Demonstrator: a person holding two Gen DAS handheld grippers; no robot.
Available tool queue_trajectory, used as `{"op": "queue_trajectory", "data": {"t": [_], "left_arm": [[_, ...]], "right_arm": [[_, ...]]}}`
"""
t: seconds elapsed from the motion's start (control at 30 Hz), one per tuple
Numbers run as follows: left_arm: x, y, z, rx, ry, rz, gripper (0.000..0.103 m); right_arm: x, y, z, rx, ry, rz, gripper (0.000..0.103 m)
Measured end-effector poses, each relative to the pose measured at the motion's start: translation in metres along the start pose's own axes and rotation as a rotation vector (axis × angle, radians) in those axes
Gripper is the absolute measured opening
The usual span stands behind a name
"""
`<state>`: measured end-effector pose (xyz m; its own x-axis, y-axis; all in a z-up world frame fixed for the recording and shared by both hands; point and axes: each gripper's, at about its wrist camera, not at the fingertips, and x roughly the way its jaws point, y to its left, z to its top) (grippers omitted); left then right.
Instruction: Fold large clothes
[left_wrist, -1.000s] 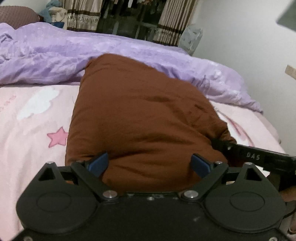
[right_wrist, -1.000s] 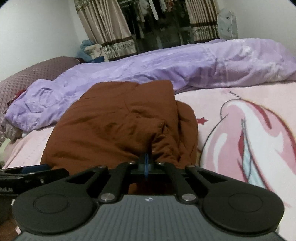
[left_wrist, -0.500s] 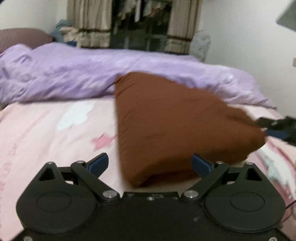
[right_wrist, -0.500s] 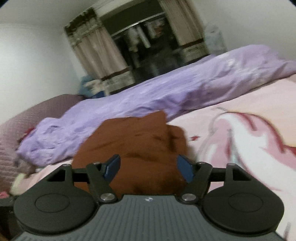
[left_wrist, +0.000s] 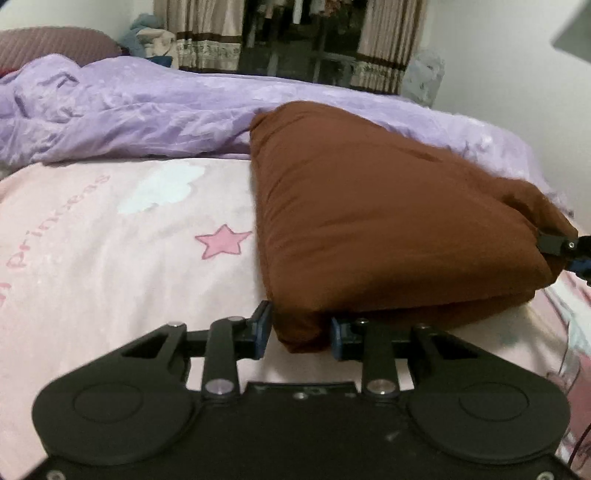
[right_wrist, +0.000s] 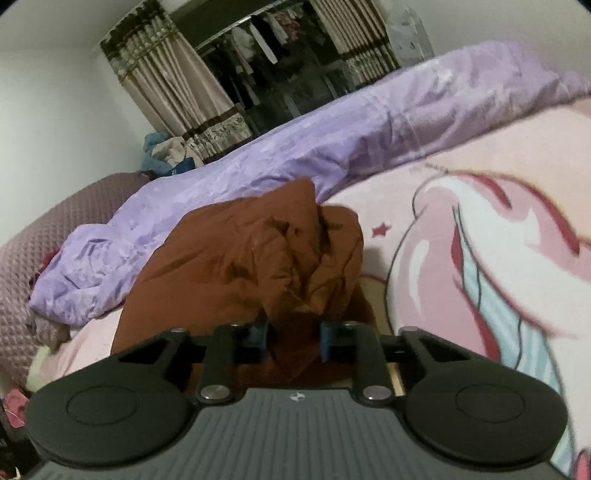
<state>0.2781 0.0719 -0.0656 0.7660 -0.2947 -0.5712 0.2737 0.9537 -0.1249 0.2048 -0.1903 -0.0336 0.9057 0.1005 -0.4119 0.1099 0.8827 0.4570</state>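
On my left tool (left_wrist: 297, 334) the two blue pads sit partly apart, with the near corner of the brown garment (left_wrist: 388, 221) between them; the left pad looks just clear of the cloth and the right pad is at its edge, so I read it as not clamped. From this camera the garment lies folded into a thick, roughly triangular bundle on the pink bed sheet (left_wrist: 110, 258), right of the printed pink star (left_wrist: 223, 240) and toward the sheet's right side. Its far corner rests against the purple duvet (left_wrist: 129, 114) that is heaped along the far edge of the bed. At the bundle's right corner I can see the tip of my other tool touching the cloth.

On my right tool (right_wrist: 293, 338) the pads are likewise partly apart, with a bunched, creased end of the brown garment (right_wrist: 240, 258) hanging down between them. Whether the pads press on the cloth I cannot tell. Here the garment sits left of the large cartoon print on the bed sheet (right_wrist: 480, 177), with the purple duvet (right_wrist: 314, 147) behind it. Curtains (right_wrist: 177, 88) hang at the far wall.
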Motion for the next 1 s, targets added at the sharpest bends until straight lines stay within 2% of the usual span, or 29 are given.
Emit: {"op": "queue_trajectory", "data": {"t": [0.17, 0.3, 0.4, 0.5, 0.57, 0.63, 0.7, 0.77, 0.83, 0.9, 1.0], "left_arm": [[-0.006, 0.003, 0.004, -0.005, -0.006, 0.000, 0.028], [0.014, 0.009, -0.006, -0.060, 0.048, 0.004, 0.032], [0.016, 0.012, -0.011, -0.058, 0.044, 0.002, 0.035], [0.006, 0.016, -0.008, -0.080, 0.049, -0.035, 0.034], [-0.007, 0.013, -0.007, -0.058, 0.039, -0.026, 0.033], [-0.024, 0.010, -0.005, -0.030, 0.018, -0.011, 0.032], [-0.037, 0.008, 0.001, -0.007, 0.002, -0.003, 0.036], [-0.049, 0.004, 0.011, 0.001, -0.028, 0.006, 0.039], [-0.058, -0.002, 0.023, -0.002, -0.060, -0.014, 0.043], [-0.064, -0.010, 0.034, -0.019, -0.088, -0.057, 0.045], [-0.061, -0.027, 0.046, -0.021, -0.102, -0.084, 0.051]], "right_arm": [[-0.001, -0.002, 0.013, -0.013, -0.024, 0.002, 0.022], [0.026, -0.013, -0.006, -0.036, 0.020, -0.043, 0.022], [0.033, -0.023, -0.016, 0.002, 0.016, -0.017, 0.023], [0.031, -0.021, -0.013, -0.002, 0.016, -0.015, 0.026], [0.026, -0.020, -0.009, -0.013, 0.017, -0.015, 0.035], [0.015, -0.019, -0.004, -0.025, -0.007, -0.024, 0.063], [-0.001, -0.013, 0.001, -0.047, -0.054, -0.045, 0.072], [-0.014, 0.001, 0.006, -0.125, -0.104, -0.088, 0.072], [-0.024, 0.018, 0.008, -0.204, -0.137, -0.114, 0.072], [-0.031, 0.033, 0.011, -0.247, -0.148, -0.093, 0.071], [-0.033, 0.050, 0.014, -0.263, -0.132, -0.045, 0.060]]}}
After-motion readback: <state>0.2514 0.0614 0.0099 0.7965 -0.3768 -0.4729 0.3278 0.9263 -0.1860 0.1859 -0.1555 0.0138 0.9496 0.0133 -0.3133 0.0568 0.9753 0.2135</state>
